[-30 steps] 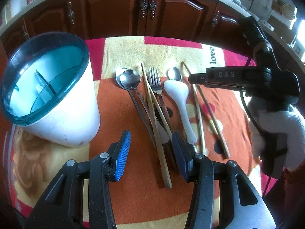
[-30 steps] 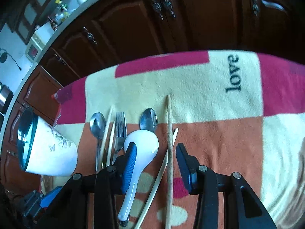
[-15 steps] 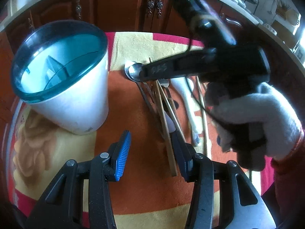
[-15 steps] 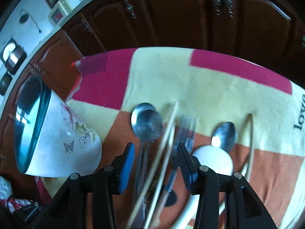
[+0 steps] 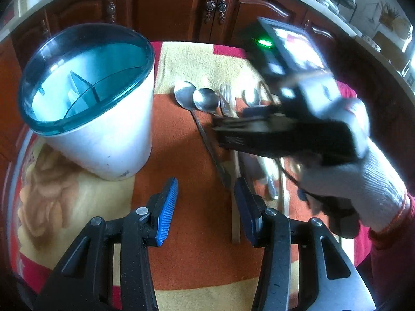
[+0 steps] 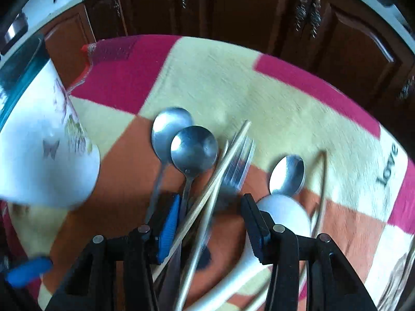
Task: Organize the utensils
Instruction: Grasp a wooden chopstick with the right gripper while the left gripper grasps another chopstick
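Observation:
A white utensil holder (image 5: 98, 119) with a teal divided rim stands at the left; it also shows in the right wrist view (image 6: 44, 155). Two metal spoons (image 6: 193, 150), a fork (image 6: 237, 165), wooden chopsticks (image 6: 220, 173), a third metal spoon (image 6: 286, 172) and a white ceramic spoon (image 6: 282, 212) lie side by side on the blanket. My right gripper (image 6: 210, 217) is open, low over the chopsticks and fork handles. In the left wrist view it (image 5: 272, 134) covers the utensils. My left gripper (image 5: 206, 204) is open and empty, just in front of the utensil handles.
A checked red, cream and orange blanket (image 6: 233, 83) covers the table. Dark wooden cabinet doors (image 5: 166, 7) stand behind it. Another pair of chopsticks (image 6: 321, 181) lies right of the white spoon.
My right gripper has swung left from above the white spoon and right chopsticks and dropped low over the middle chopsticks and fork. My left gripper has barely shifted.

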Tool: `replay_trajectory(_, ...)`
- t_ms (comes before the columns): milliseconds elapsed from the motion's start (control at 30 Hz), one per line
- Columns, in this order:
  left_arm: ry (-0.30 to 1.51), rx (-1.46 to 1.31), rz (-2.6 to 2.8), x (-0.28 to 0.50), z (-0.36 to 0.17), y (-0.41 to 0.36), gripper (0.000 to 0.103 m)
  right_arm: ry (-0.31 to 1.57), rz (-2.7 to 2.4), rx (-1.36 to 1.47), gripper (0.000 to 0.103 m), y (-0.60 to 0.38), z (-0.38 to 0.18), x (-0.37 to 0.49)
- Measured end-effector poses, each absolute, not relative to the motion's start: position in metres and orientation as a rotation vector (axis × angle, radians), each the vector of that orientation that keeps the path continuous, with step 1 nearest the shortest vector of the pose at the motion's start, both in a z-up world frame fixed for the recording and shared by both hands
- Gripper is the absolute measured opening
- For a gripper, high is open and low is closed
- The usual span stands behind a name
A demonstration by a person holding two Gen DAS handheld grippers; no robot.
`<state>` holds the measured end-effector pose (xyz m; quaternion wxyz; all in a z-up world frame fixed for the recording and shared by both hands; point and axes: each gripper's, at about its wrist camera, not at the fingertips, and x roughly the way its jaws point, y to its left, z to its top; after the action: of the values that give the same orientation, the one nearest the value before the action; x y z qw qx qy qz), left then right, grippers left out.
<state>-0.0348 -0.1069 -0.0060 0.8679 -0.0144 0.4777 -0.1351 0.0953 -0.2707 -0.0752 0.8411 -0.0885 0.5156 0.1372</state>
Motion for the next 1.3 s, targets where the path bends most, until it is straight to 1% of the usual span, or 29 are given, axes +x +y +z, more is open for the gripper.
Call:
replay_trajectory(233,1.012,-0.031,-0.286,-0.031,-0.006,-0.112,0.045,1.085,0.224,-0.126,0.046,-0.334,-0.078,0.071)
replay_trajectory(433,1.003,-0.03,-0.278,-0.027,-0.005,-0.121,0.045,1.082,0.167,0.011,0.046,-0.376,-0.076,0.053)
replay_trajectory(533,1.007,-0.024,-0.272,-0.027,-0.007,-0.121,0.045,1.076,0.243,0.072,0.046,-0.387,-0.068,0.049)
replay_trajectory(600,1.007,-0.022,-0.264,-0.027,-0.008,-0.119,0.045,1.066,0.321,0.09,0.05,-0.382,-0.059,0.05)
replay_trajectory(700,1.01,-0.032,-0.258,-0.026,-0.008,-0.118,0.045,1.051,0.412,0.065,0.051,-0.365,-0.049,0.058)
replay_trajectory(800,1.011,-0.03,-0.258,-0.027,-0.007,-0.117,0.045,1.075,0.434,-0.009,0.051,-0.344,-0.048,0.071)
replay_trajectory(967,1.014,-0.026,-0.261,-0.03,-0.007,-0.113,0.045,1.086,0.475,0.015,0.051,-0.328,-0.051,0.096)
replay_trajectory(1233,1.029,-0.047,-0.248,-0.024,-0.012,-0.108,0.045,1.089,0.421,0.012,0.051,-0.335,-0.05,0.114)
replay_trajectory(1300,1.023,-0.056,-0.259,-0.022,-0.012,-0.111,0.045,1.107,0.413,0.074,0.051,-0.346,-0.054,0.115)
